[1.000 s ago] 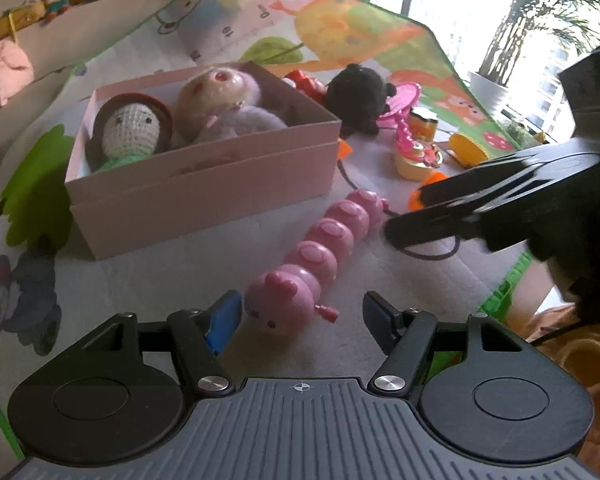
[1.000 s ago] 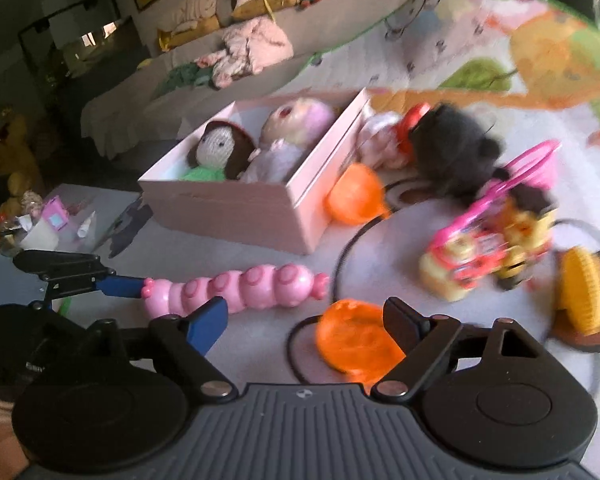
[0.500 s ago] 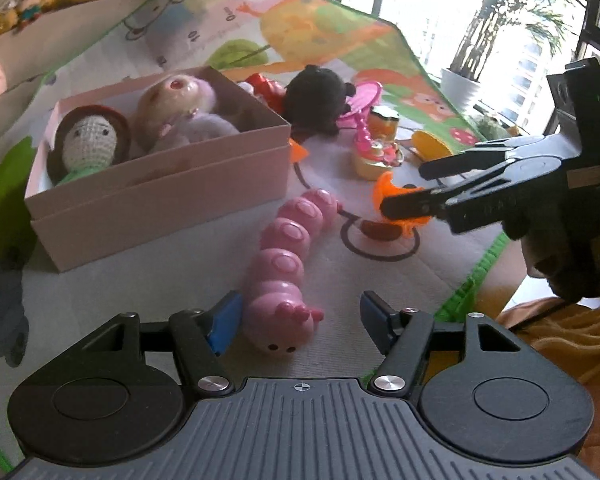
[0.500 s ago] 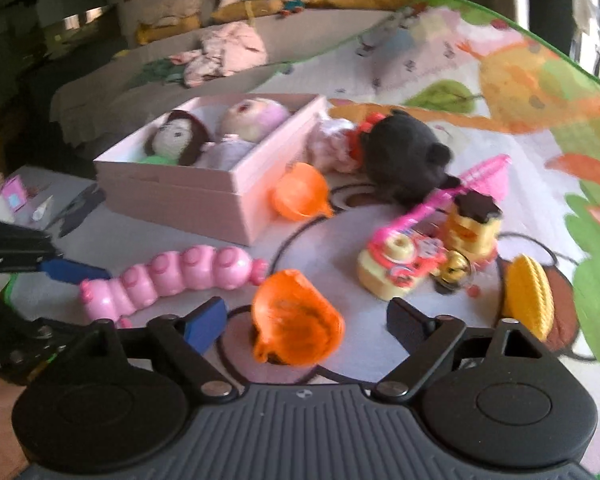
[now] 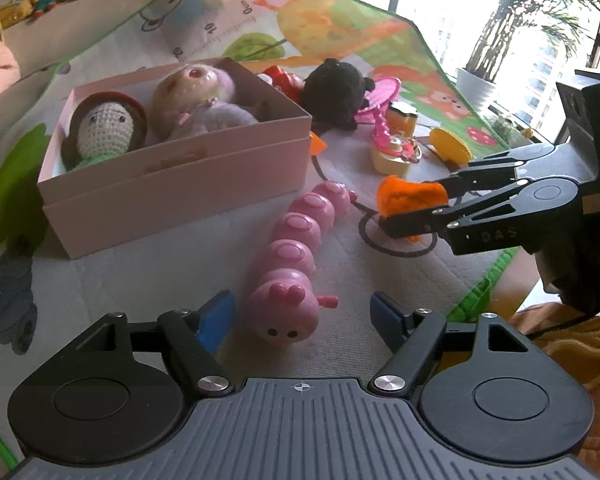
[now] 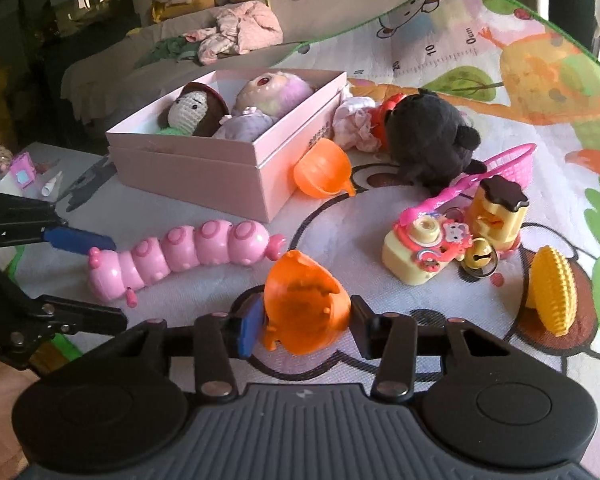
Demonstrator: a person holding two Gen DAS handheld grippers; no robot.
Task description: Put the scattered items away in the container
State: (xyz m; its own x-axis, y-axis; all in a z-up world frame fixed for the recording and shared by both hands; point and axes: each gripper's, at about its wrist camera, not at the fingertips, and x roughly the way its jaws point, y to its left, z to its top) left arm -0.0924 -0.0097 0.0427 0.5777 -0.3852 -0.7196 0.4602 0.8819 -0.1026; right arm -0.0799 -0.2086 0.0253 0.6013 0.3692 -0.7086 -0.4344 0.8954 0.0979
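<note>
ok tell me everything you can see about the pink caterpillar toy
The pink caterpillar toy looks like glossy hard plastic: a chain of round segments with ringed tops, a head with two dark eyes, darker pink feelers and a small side peg. It lies slightly curved on the play mat, in front of the pink box, its head between the open left tongs, untouched.
</note>
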